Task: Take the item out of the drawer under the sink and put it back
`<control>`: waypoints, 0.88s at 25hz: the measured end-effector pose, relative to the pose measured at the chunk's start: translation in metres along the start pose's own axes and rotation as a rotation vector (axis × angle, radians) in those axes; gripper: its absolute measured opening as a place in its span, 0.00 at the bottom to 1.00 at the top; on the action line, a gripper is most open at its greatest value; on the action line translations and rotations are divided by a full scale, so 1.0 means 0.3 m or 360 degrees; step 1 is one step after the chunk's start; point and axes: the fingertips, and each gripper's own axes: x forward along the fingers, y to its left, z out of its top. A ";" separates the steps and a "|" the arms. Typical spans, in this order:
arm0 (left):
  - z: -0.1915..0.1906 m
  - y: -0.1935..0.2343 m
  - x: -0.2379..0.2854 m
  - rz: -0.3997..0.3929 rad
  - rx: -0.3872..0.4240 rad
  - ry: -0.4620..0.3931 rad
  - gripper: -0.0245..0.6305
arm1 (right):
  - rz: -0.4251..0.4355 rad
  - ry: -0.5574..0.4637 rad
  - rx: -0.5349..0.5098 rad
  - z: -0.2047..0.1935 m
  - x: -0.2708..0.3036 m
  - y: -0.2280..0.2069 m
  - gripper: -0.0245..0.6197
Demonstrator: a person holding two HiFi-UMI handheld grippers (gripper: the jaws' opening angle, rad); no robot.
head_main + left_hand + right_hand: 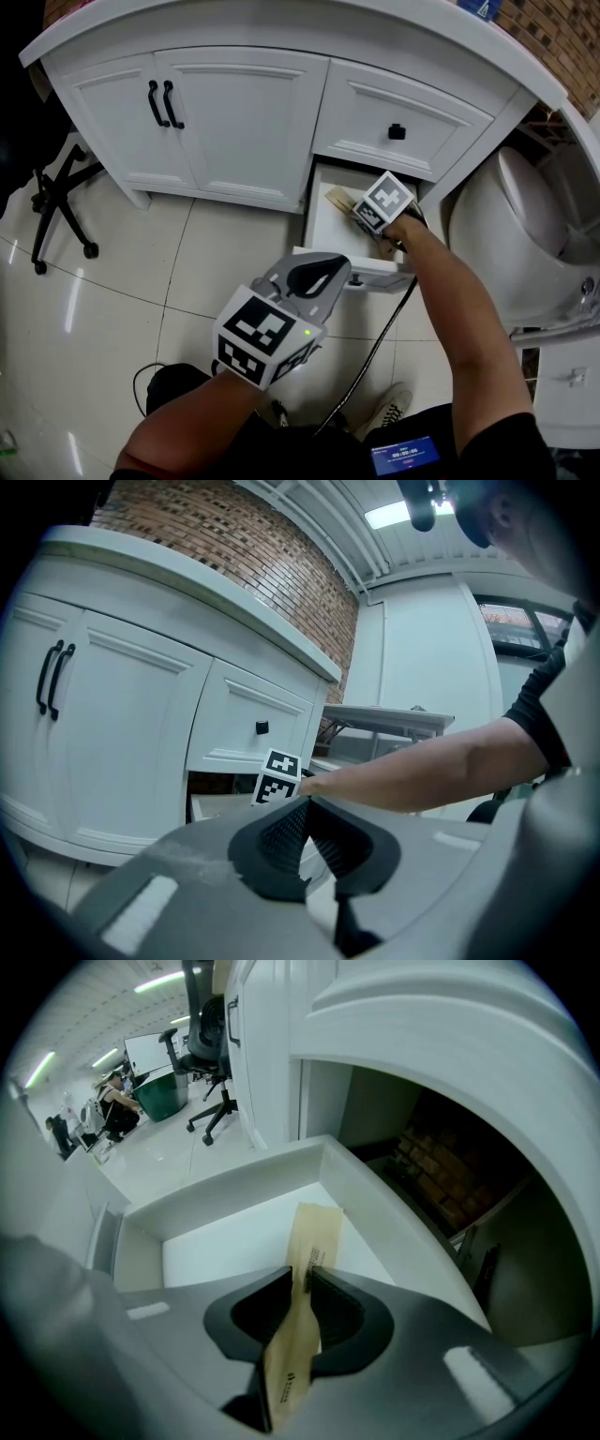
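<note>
The white drawer (322, 217) under the sink counter stands pulled out, and its inside (225, 1232) looks bare apart from the item. That item is a long tan paper packet (315, 1232). My right gripper (302, 1283) is shut on it, holding it over the drawer floor with its far end pointing at the back wall. In the head view the right gripper (361, 219) reaches into the drawer, and the packet (338, 198) shows beside its marker cube. My left gripper (316, 277) hovers just in front of the drawer's front panel, shut with nothing in it (307, 816).
A double-door cabinet with black handles (160, 103) stands left of the drawer. A shut upper drawer with a black knob (397, 131) is above it. To the right sits a white toilet (525, 220). An office chair base (56, 202) is at far left. A black cable (377, 345) trails across the tiled floor.
</note>
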 end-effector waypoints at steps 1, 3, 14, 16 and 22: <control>0.001 -0.001 0.001 -0.0001 -0.0004 -0.0002 0.05 | -0.0003 -0.0010 0.0007 0.001 -0.001 0.000 0.14; -0.003 -0.011 0.005 -0.0013 -0.0014 0.0008 0.05 | -0.0017 -0.0024 0.0011 0.002 -0.004 -0.001 0.13; 0.008 -0.031 -0.023 -0.0006 0.0018 -0.0007 0.05 | -0.0139 -0.0053 -0.0092 0.024 -0.093 0.006 0.08; 0.004 -0.035 -0.029 -0.0006 0.0032 0.0000 0.05 | -0.0163 -0.0070 -0.0124 0.033 -0.132 0.016 0.08; -0.002 -0.028 -0.030 0.0017 0.0051 0.0016 0.05 | -0.0261 -0.0117 -0.0337 0.064 -0.274 0.080 0.08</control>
